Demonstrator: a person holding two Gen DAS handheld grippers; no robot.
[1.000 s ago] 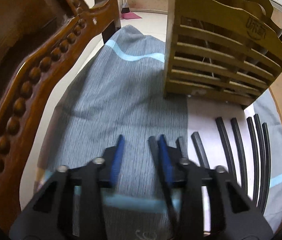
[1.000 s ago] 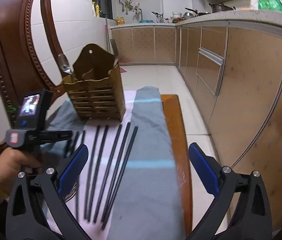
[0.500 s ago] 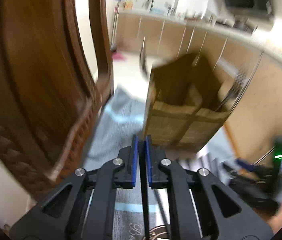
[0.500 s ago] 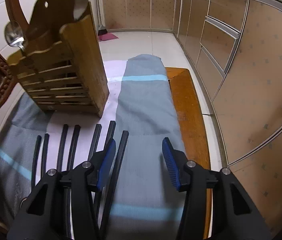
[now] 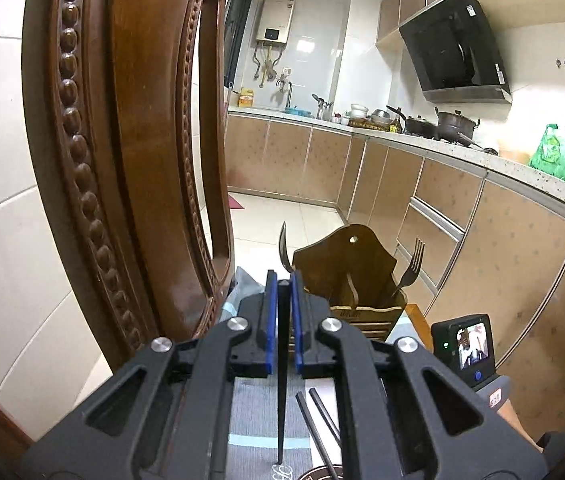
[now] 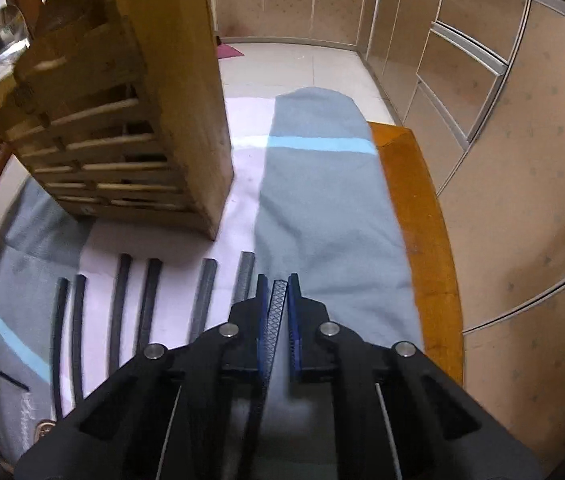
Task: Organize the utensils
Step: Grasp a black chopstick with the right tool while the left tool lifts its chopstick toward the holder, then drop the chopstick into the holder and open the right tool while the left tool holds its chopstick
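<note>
The right tool (image 6: 278,312) has its blue pads closed on a black chopstick (image 6: 274,320) with a cross-hatched end, held low over the grey-blue cloth (image 6: 322,208). To its left six more chopsticks (image 6: 150,300) lie side by side, pointing far. Beyond them stands the slatted wooden utensil holder (image 6: 154,128), with a spoon bowl (image 6: 4,36) showing at its far left. An orange edge of the worktop (image 6: 422,208) runs along the cloth's right.

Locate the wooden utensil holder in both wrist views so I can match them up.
Left wrist: the wooden utensil holder stands low, centre-right, just beyond the left gripper, fork in it.
Right wrist: the holder fills the upper left, close up.
Shared landmark: the black chopsticks lying in front of it, also visible at.
</note>
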